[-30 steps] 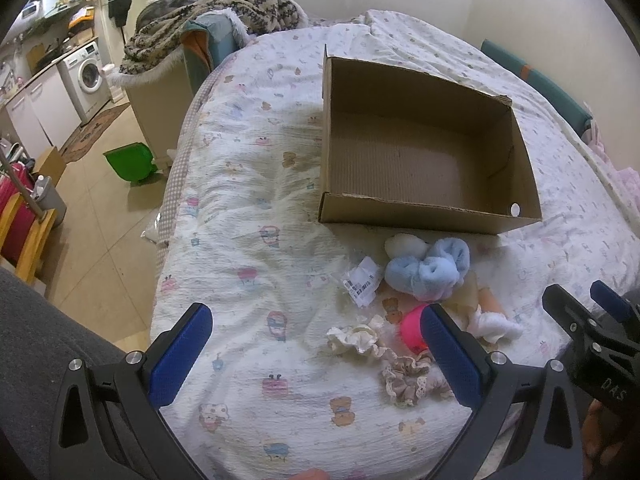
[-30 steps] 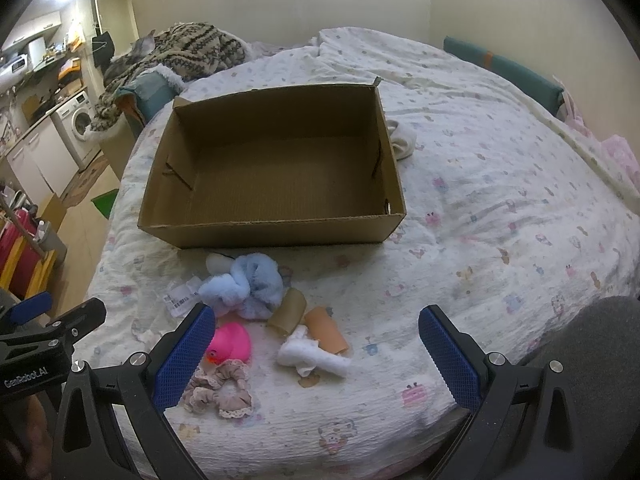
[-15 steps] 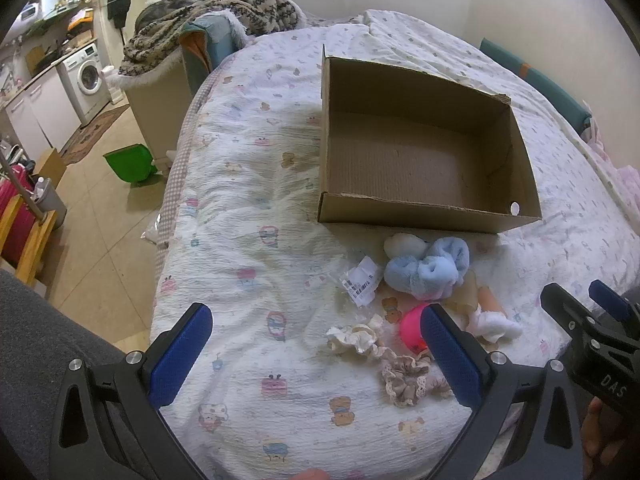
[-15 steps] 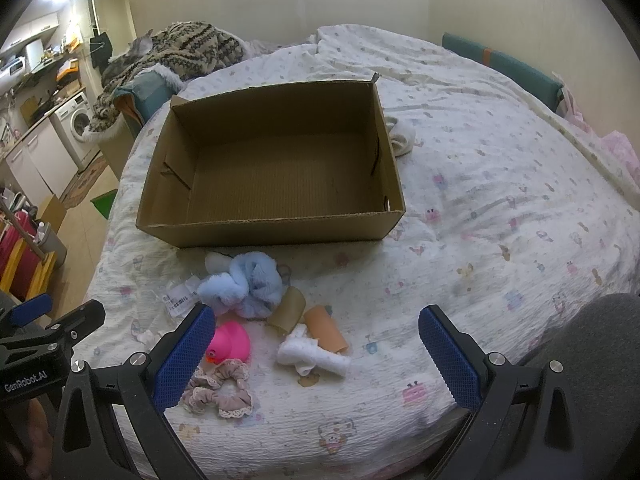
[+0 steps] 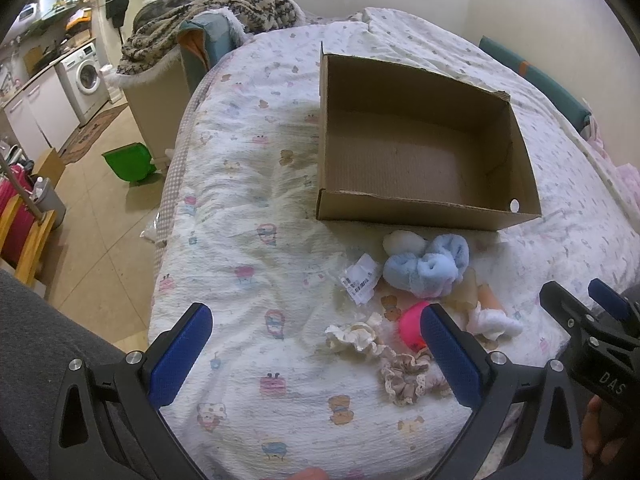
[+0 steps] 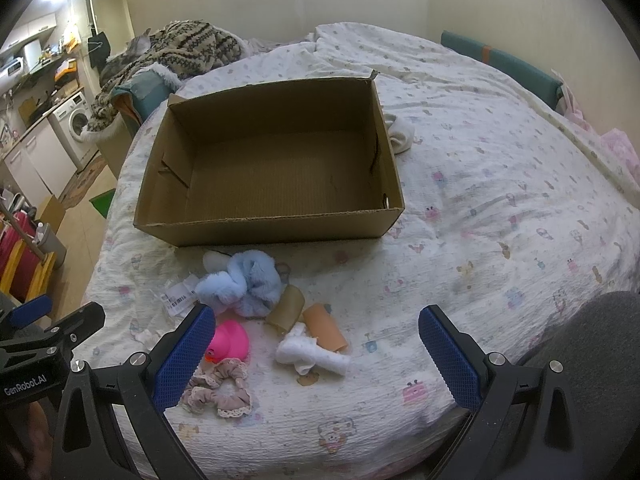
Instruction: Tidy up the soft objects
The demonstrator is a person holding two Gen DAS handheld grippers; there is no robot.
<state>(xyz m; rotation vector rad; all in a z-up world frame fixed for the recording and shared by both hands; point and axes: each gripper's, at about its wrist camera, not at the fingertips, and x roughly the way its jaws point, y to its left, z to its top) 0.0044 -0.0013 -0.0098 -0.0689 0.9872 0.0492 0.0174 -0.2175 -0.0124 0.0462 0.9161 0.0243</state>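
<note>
An open cardboard box (image 5: 424,216) (image 6: 272,226) stands empty on the bed. In front of it lies a pile: a fluffy blue scrunchie (image 5: 428,266) (image 6: 242,288), a pink rubber duck (image 5: 412,326) (image 6: 230,342), a cream scrunchie (image 5: 356,334), a beige lace scrunchie (image 5: 404,374) (image 6: 218,388), a white rolled sock (image 5: 494,322) (image 6: 310,358), tan and orange rolls (image 6: 324,326) and a paper tag (image 5: 360,280) (image 6: 180,298). My left gripper (image 5: 316,356) is open and empty, near the pile's left. My right gripper (image 6: 318,356) is open and empty above the pile.
The bed's left edge (image 5: 168,208) drops to a tiled floor with a green bin (image 5: 128,162). A white sock (image 6: 400,136) lies beside the box's right wall. A striped blanket (image 6: 180,50) is heaped at the bed's far end.
Both grippers have drifted very slightly. Nothing has been taken hold of and the pile has not moved.
</note>
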